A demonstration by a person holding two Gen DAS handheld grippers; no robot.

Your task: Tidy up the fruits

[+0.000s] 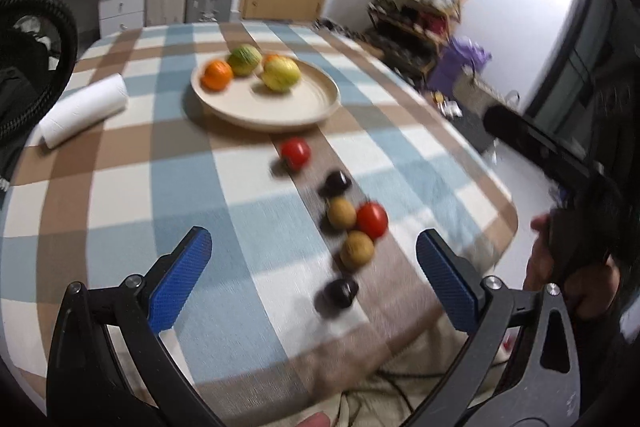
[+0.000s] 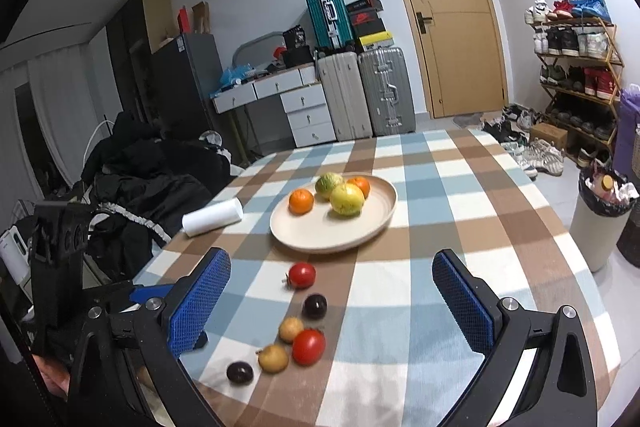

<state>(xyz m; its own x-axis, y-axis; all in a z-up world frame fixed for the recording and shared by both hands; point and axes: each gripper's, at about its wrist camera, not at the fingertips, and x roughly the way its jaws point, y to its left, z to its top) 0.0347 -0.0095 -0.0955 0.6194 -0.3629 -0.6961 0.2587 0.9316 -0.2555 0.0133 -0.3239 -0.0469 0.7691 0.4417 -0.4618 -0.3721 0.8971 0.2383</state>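
A beige plate on the checked tablecloth holds two oranges and two green-yellow fruits. In front of it lie loose small fruits: two red tomatoes, two tan round fruits and two dark plums. My left gripper hangs open above the near fruits, with nothing between its blue pads. My right gripper is open too, over the same row of fruits.
A white paper roll lies left of the plate. The table's right edge drops to the floor, where a bin stands. A hand holds the other gripper at the right. Dark clothes are piled left of the table.
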